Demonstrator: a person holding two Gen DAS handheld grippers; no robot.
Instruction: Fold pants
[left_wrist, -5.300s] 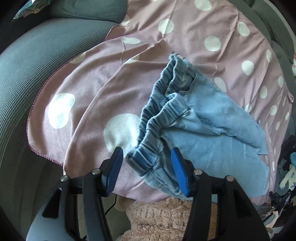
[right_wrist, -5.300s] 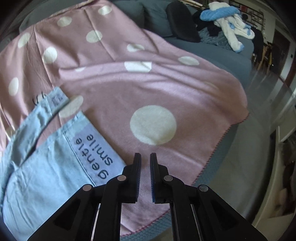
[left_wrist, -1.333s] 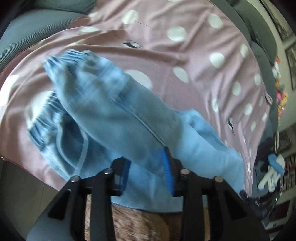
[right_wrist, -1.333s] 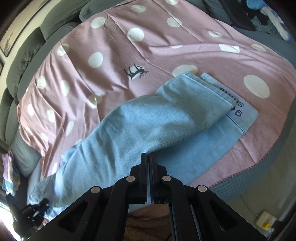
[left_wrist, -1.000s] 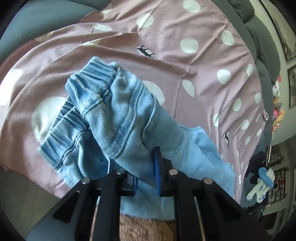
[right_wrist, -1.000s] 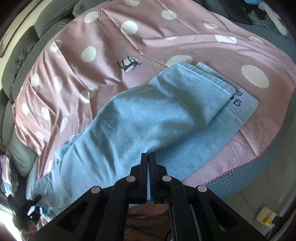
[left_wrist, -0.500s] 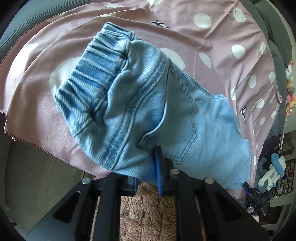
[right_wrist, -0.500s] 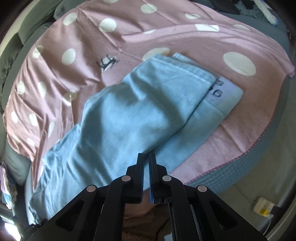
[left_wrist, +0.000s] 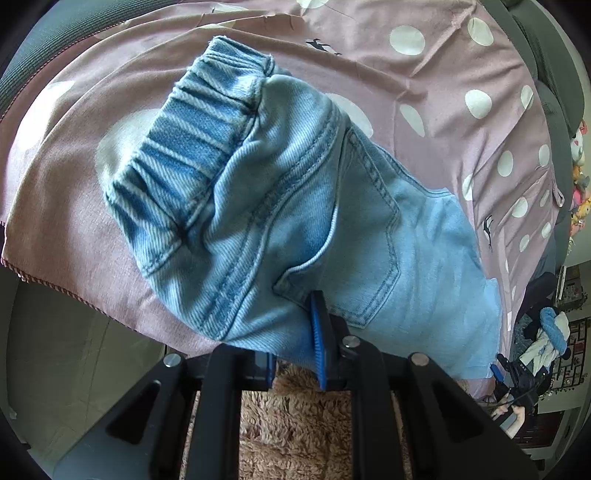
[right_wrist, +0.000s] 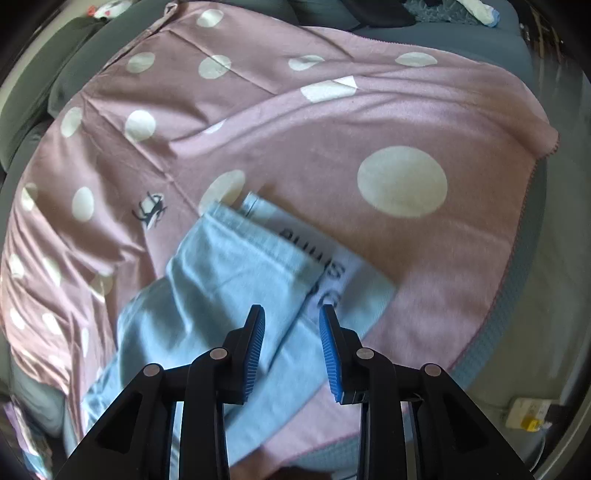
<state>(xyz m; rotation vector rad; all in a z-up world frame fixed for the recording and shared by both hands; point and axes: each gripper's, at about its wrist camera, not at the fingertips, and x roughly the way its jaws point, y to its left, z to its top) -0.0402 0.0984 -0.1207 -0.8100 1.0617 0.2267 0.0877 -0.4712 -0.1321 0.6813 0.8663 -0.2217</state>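
the right tool (right_wrist: 291, 347) is now seen with its blue pads spread apart above the leg ends of the pants (right_wrist: 229, 280), where half a second ago they were pressed together on the fabric; the hem has been let go. the upper leg is laid over the lower one, its end stopping just short, so that a pale cuff band with dark lettering (right_wrist: 332, 273) is left showing beyond it. at the other end the left tool (left_wrist: 295, 343) is kept pinched on the denim near the seat, just below the back pocket (left_wrist: 369, 243), and the elastic waistband (left_wrist: 192, 147) is now doubled over on itself and spread flatter than it was a second ago, when it was bunched and lifted. from this it is judged that the lengthwise fold, one leg onto the other, is essentially made, and that the crosswise folds are left to do; the offset at the cuffs may need to be evened first. the pants are laid on a pink blanket with white dots (right_wrist: 402, 181), near its front edge, and a small dark animal print (right_wrist: 149, 210) is seen on the cloth beside them. the blanket is draped over a grey-green sofa (right_wrist: 517, 295), whose cushions are seen behind. a heap of other clothing with a blue and white piece (left_wrist: 550, 332) is seen far to the side, a fuzzy brown fabric (left_wrist: 295, 424) is seen below the left tool, and a white power strip (right_wrist: 524, 410) is lying on the floor.
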